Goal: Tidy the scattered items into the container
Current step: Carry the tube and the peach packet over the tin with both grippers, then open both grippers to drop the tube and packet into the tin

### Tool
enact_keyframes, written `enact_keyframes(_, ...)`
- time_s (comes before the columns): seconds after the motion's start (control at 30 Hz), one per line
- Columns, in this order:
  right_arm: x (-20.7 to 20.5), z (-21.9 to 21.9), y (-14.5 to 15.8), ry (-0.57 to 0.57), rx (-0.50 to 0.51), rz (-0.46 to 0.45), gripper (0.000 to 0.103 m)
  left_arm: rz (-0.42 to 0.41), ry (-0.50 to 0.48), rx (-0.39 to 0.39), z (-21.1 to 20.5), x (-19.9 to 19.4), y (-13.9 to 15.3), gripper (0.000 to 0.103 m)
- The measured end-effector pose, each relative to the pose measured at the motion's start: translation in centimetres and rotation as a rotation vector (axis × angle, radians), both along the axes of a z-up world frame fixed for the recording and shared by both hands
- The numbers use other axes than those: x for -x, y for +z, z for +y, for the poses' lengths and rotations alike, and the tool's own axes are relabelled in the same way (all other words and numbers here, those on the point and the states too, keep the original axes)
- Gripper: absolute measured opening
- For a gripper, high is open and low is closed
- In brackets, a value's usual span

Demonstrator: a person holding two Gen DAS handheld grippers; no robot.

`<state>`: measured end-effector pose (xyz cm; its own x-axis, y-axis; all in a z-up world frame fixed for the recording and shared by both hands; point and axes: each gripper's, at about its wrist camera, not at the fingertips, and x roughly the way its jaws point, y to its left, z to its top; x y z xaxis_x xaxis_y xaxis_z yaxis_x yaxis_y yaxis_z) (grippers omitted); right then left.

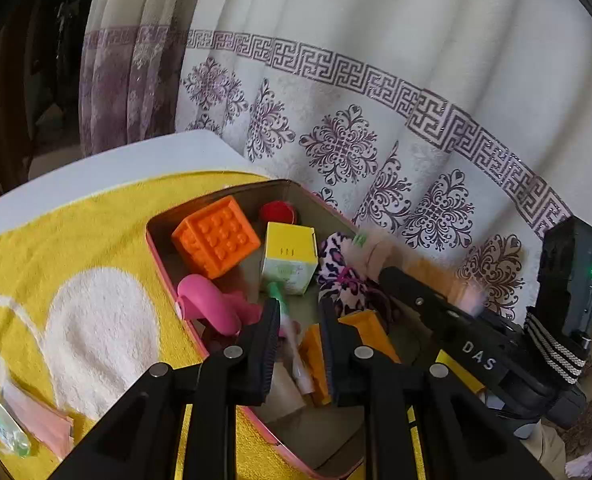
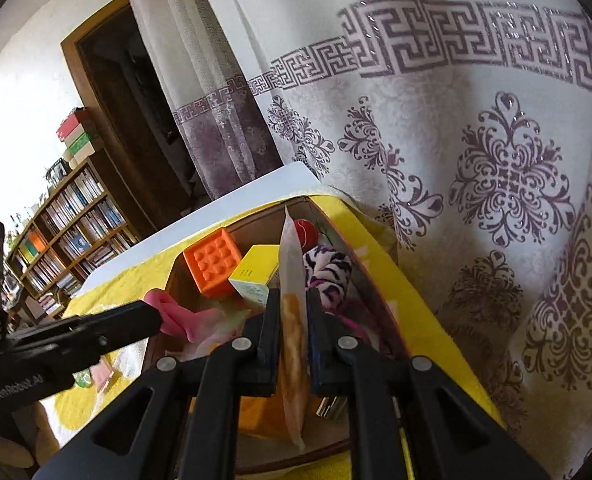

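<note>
A pink-rimmed box (image 1: 164, 264) sits on a yellow towel (image 1: 56, 240). It holds an orange studded cube (image 1: 216, 236), a yellow carton (image 1: 290, 256), a red ball (image 1: 278, 213), a pink toy (image 1: 212, 306) and a leopard-print cloth (image 1: 338, 268). My left gripper (image 1: 299, 320) hovers over the box, jaws slightly apart, with a thin green-tipped wrapped stick (image 1: 286, 320) between them. My right gripper (image 2: 292, 312) is shut on a clear packet with an orange snack (image 2: 292, 320), held upright over the box (image 2: 376, 292). The right gripper's body also shows in the left wrist view (image 1: 476, 344).
A patterned white curtain (image 1: 376, 100) hangs right behind the box. A clear wrapped item (image 1: 4, 424) and a pink packet (image 1: 40, 416) lie on the towel at the left. The white table edge (image 1: 116, 160) runs behind the towel. A bookshelf (image 2: 64, 220) stands far left.
</note>
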<state>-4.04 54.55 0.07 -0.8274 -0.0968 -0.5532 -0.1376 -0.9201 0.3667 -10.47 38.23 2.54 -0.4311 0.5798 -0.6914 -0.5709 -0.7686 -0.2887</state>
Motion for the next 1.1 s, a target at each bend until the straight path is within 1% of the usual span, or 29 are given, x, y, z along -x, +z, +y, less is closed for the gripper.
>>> enact_keyframes(0.17, -0.5, -0.6, 0.4, -0.007, -0.042, 0.028, 0.014, -0.017, 0.029, -0.001, -1.0, 0.2, -0.2, 0.021)
enact_keyframes(0.2, -0.5, -0.8, 0.4, -0.004, -0.044, 0.031, 0.014, -0.019, 0.037, 0.0, -1.2, 0.2, -0.2, 0.029)
enact_keyframes(0.23, -0.5, -0.8, 0.4, -0.001, -0.046, 0.033, 0.014, -0.02, 0.048, 0.002, -1.5, 0.2, -0.2, 0.052)
enact_keyframes(0.27, -0.6, -0.9, 0.4, 0.001, -0.047, 0.033, 0.014, -0.014, 0.071, -0.003, -2.1, 0.1, -0.1, 0.065)
enact_keyframes(0.3, -0.6, -0.9, 0.3, 0.0, -0.047, 0.031, 0.014, 0.001, 0.1, -0.015, -2.8, -0.1, 0.2, 0.083)
enact_keyframes(0.37, -0.6, -0.8, 0.2, -0.005, -0.044, 0.029, 0.014, 0.03, 0.145, -0.036, -4.1, -0.4, 0.7, 0.084)
enact_keyframes(0.43, -0.6, -0.7, 0.2, -0.011, -0.048, 0.03, 0.014, 0.031, 0.168, -0.035, -5.0, -0.3, 0.9, 0.084)
enact_keyframes(0.57, -0.6, -0.7, 0.1, -0.027, -0.054, 0.027, 0.014, 0.016, 0.217, -0.043, -7.3, -0.4, 1.0, 0.084)
enact_keyframes(0.73, -0.7, -0.6, 0.0, -0.041, -0.061, 0.026, 0.015, -0.007, 0.257, -0.043, -9.5, -0.7, 0.5, 0.084)
enact_keyframes(0.9, -1.3, -1.0, 0.5, -0.065, -0.1, 0.058, 0.016, -0.026, 0.304, -0.058, -12.4, -1.3, 0.2, 0.084)
enact_keyframes(0.97, -1.6, -1.0, 0.7, -0.087, -0.12, 0.069, 0.02, -0.025, 0.331, -0.061, -13.9, -1.5, 0.1, 0.084)
enact_keyframes(1.1, -2.0, -1.1, 0.9, -0.112, -0.146, 0.082, 0.037, -0.044, 0.419, -0.034, -17.6, -1.8, -0.6, 0.084)
